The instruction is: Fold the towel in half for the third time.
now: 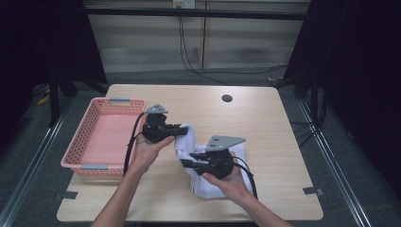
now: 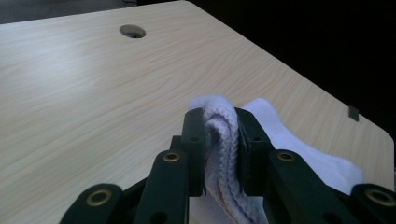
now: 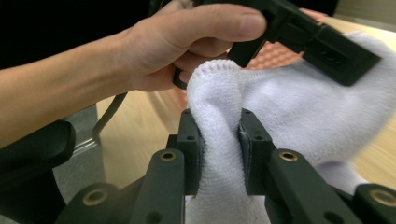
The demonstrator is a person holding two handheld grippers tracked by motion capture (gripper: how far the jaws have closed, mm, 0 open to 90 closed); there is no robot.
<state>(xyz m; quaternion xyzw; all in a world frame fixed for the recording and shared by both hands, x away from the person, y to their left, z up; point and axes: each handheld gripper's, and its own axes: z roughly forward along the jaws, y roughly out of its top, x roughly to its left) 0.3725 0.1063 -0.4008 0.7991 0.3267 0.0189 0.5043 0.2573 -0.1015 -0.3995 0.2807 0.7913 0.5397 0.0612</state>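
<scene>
A white towel (image 1: 208, 163) is held over the middle of the wooden table (image 1: 265, 123), with part of it bunched near the table top. My left gripper (image 1: 182, 128) is shut on the towel's upper left edge; in the left gripper view a fold of the towel (image 2: 223, 140) is pinched between the black jaws of the left gripper (image 2: 222, 126). My right gripper (image 1: 189, 163) is shut on another edge lower down; in the right gripper view the towel (image 3: 219, 140) bulges up between its pads. There the person's left hand (image 3: 187, 42) grips the other tool just beyond.
A pink plastic basket (image 1: 78, 142) stands on the table's left side, beside the left hand. A round cable hole (image 1: 227, 98) lies at the table's far middle. Bare wood stretches to the right and toward the front edge (image 1: 189, 215).
</scene>
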